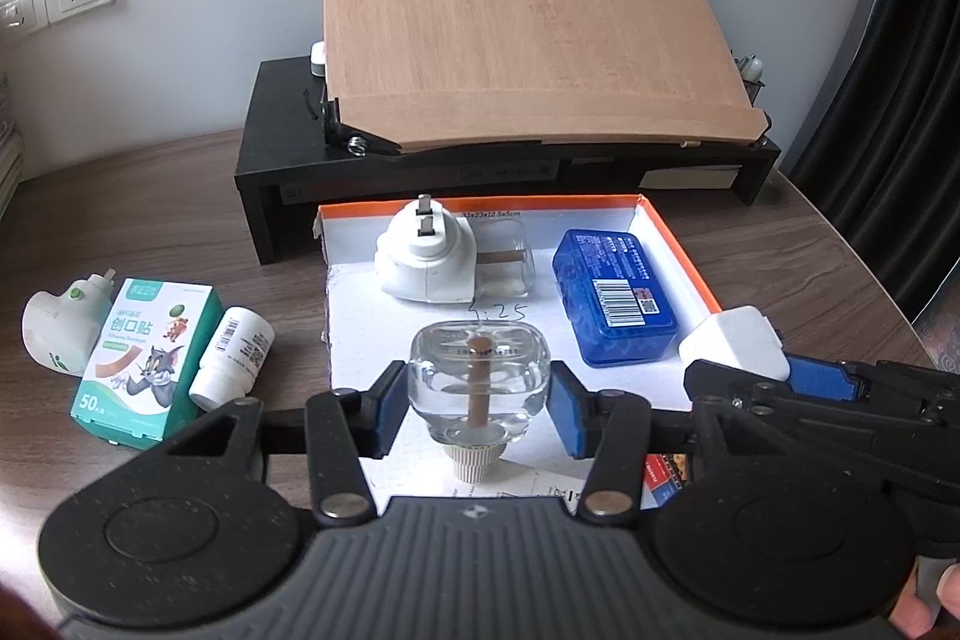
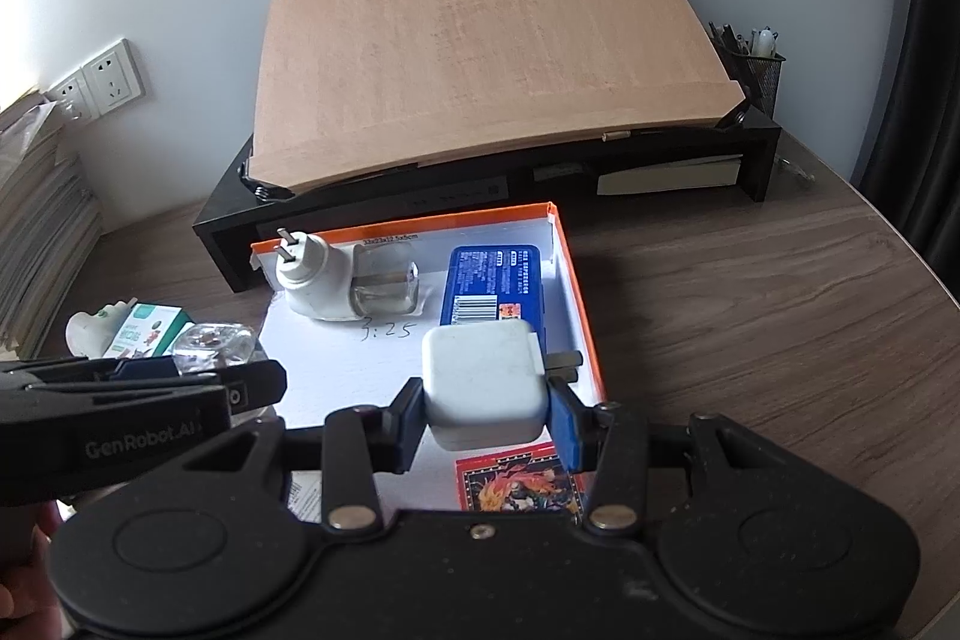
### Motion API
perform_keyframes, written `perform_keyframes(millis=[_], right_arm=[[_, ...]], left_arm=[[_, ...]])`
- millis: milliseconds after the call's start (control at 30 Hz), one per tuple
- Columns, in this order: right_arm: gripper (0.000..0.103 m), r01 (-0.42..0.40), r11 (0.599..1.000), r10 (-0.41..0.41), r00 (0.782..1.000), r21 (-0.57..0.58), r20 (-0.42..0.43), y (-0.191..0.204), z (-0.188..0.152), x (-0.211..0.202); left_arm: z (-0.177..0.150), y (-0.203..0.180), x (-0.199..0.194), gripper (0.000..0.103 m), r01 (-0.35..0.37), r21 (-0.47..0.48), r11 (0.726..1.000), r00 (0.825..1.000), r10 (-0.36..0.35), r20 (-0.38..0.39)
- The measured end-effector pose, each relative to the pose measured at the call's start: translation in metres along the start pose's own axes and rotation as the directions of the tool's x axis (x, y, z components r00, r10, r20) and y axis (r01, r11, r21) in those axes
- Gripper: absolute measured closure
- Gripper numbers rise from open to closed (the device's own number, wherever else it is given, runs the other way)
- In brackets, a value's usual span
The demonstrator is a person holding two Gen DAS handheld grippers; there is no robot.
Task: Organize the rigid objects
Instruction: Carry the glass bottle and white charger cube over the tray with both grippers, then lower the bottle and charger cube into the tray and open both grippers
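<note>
On the wooden desk (image 1: 180, 232), far left, lie a white plug-in vaporizer (image 1: 57, 334), a green plaster box (image 1: 141, 361) and a small white bottle (image 1: 233, 358), touching in a row. Next, my left claw (image 1: 478, 400) is clamped on a clear liquid refill bottle (image 1: 478, 382), cap toward me, over the orange-rimmed box (image 1: 678, 244). Inside it, at the back, lies another white vaporizer with its bottle (image 1: 444, 256), and to the right a blue case (image 1: 615, 295). My right claw (image 2: 489, 412) is clamped on a white charger block (image 2: 483, 382), prongs pointing right, above the box's right front.
</note>
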State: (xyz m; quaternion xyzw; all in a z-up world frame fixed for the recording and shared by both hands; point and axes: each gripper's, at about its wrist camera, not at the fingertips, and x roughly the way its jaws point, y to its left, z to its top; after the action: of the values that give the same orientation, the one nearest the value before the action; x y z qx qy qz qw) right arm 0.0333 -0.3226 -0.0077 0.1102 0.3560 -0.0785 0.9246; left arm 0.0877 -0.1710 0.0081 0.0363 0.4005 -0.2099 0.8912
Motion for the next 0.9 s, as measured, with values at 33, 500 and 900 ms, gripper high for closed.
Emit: perform_keyframes(millis=[33, 500, 900], right_arm=[[0.05, 0.0, 1.0, 0.0, 1.0, 0.001, -0.001, 0.0, 0.0, 0.001], [0.05, 0.015, 1.0, -0.015, 1.0, 0.013, -0.01, 0.001, 0.004, 0.011], [0.052, 0.02, 1.0, -0.02, 1.0, 0.01, 0.01, 0.003, 0.009, 0.009]], left_arm=[[0.0, 0.0, 0.001, 0.053, 0.0, -0.001, 1.0, 1.0, 0.0, -0.001], [0.005, 0.001, 0.009, 0.053, 0.014, 0.009, 1.0, 1.0, -0.014, -0.007], [0.008, -0.002, 0.014, 0.053, 0.025, 0.026, 0.999, 1.0, -0.025, -0.012]])
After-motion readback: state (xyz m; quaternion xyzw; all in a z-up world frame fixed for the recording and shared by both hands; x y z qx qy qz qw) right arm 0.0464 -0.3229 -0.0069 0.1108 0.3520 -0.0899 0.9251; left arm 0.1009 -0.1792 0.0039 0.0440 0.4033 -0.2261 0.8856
